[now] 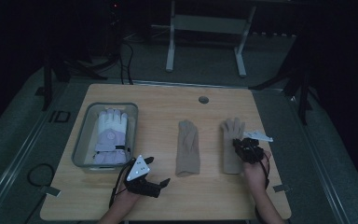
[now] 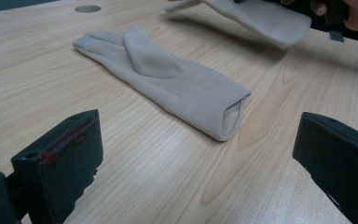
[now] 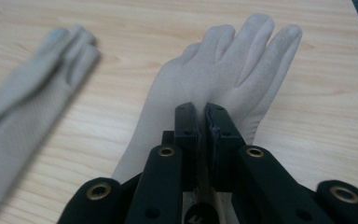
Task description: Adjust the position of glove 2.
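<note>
Two beige knit gloves are on the wooden table [image 1: 168, 200]. The middle glove [image 1: 188, 147] [image 2: 168, 79] lies flat with its cuff toward me. My right gripper [image 1: 239, 143] [image 3: 204, 112] is shut on the palm of the right glove [image 1: 231, 128] [image 3: 242, 60], with cloth pinched between its jaws. In the left gripper view the cuff of that right glove [image 2: 261, 16] hangs clear of the tabletop. My left gripper [image 1: 157, 171] [image 2: 198, 135] rests near the front edge, open and holding nothing, pointing at the middle glove's cuff.
A clear plastic bin [image 1: 81, 135] at the left holds a white and lilac padded glove [image 1: 111, 135]. A round cable hole [image 1: 203, 100] sits near the table's far edge. White desk legs [image 1: 170, 46] stand on the floor beyond the table.
</note>
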Demonstrator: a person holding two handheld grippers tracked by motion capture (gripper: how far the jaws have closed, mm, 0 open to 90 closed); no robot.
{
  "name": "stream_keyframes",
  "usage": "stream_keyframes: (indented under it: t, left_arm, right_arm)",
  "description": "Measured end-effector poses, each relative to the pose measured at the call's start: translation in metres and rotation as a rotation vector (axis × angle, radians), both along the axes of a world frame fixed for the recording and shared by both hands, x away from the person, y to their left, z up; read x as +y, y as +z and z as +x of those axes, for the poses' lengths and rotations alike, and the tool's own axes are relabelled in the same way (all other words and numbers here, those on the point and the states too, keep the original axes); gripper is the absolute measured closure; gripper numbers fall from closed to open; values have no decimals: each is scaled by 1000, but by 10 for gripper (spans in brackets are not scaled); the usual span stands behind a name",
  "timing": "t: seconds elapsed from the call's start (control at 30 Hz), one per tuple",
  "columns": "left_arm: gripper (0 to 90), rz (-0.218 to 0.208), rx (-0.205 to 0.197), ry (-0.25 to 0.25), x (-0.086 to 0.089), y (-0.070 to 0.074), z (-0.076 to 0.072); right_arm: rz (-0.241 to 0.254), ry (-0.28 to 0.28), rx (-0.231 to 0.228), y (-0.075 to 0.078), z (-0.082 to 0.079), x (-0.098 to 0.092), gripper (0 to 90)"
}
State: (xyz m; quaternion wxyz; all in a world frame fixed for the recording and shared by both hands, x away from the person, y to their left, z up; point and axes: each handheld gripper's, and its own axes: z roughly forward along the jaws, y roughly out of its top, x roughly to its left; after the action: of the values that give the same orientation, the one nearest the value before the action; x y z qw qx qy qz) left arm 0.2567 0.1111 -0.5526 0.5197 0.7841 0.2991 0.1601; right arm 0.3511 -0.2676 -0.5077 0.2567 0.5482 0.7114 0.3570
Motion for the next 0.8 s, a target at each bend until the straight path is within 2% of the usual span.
stream_keyframes:
  t: [0.07,0.37,0.47,0.53,0.8]
  left_arm:
    - [18,0,0,2,0,0,0]
    - [18,-4,-5,-1,1,1,-1]
    - [18,-5,-6,-2,1,1,0]
    - [18,-1,-9,-2,1,1,-1]
    - [18,-7,-12,-8,1,2,-1]
  right_arm:
    - [-4,5,-11,6,0,11,842]
    - [50,47,-21,25,5,60,841]
    - [59,47,-23,26,6,77,840]
    - [84,49,-7,24,8,86,839]
    - [107,65,-2,21,8,120,839]
